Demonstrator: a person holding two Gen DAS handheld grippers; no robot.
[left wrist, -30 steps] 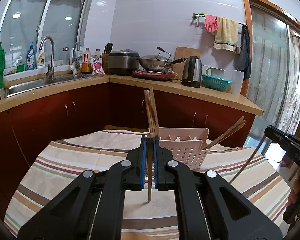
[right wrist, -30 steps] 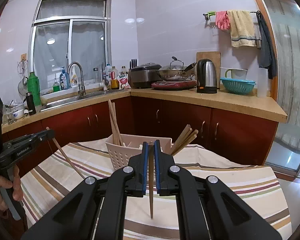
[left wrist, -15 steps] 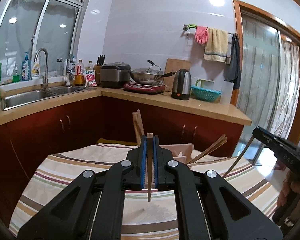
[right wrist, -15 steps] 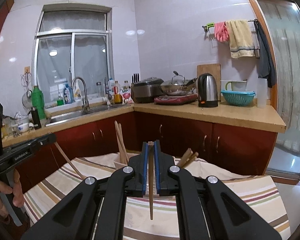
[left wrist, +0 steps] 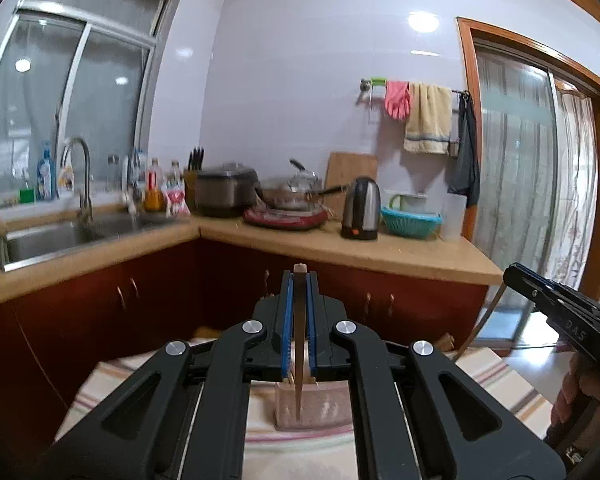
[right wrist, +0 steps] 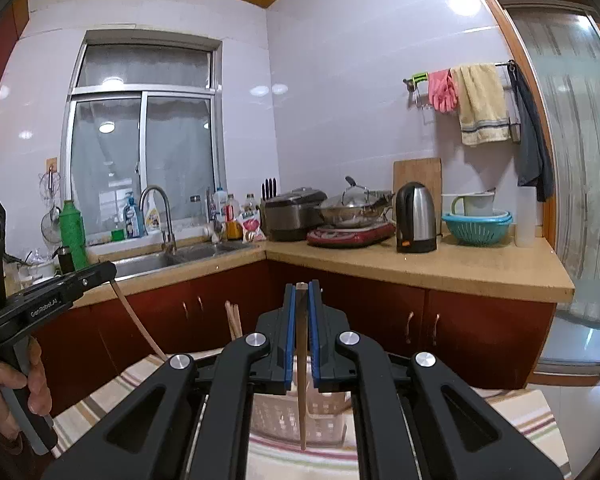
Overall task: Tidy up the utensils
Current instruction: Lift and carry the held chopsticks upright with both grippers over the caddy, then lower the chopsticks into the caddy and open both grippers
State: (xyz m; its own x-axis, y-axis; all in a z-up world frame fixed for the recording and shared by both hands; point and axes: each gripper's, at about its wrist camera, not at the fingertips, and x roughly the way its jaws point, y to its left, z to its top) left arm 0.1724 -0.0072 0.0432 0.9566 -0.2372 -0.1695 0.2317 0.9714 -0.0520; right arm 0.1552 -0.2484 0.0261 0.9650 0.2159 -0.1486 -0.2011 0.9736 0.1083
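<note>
My left gripper [left wrist: 299, 280] is shut on an upright wooden chopstick [left wrist: 298, 360], whose tip hangs over the pale pink perforated basket [left wrist: 324, 406] on the striped tablecloth [left wrist: 500, 376]. At the right edge of this view the right gripper [left wrist: 514, 276] holds a slanting chopstick [left wrist: 482, 322]. In the right wrist view my right gripper [right wrist: 302, 290] is shut on a chopstick [right wrist: 301, 380] above the same basket [right wrist: 276, 412]. Other chopsticks [right wrist: 233, 320] stand in the basket. The left gripper [right wrist: 104, 270], in a person's hand, holds its chopstick [right wrist: 138, 324] at the left.
Behind the table runs an L-shaped counter [right wrist: 440, 268] over dark red cabinets, bearing a sink with tap [right wrist: 160, 220], a rice cooker, a wok, a kettle [right wrist: 415, 218] and a teal colander. A glass sliding door [left wrist: 516, 184] is at the right.
Both grippers have risen with their chopsticks still held. The basket has sunk low in both views and is now largely hidden behind the gripper bodies.
</note>
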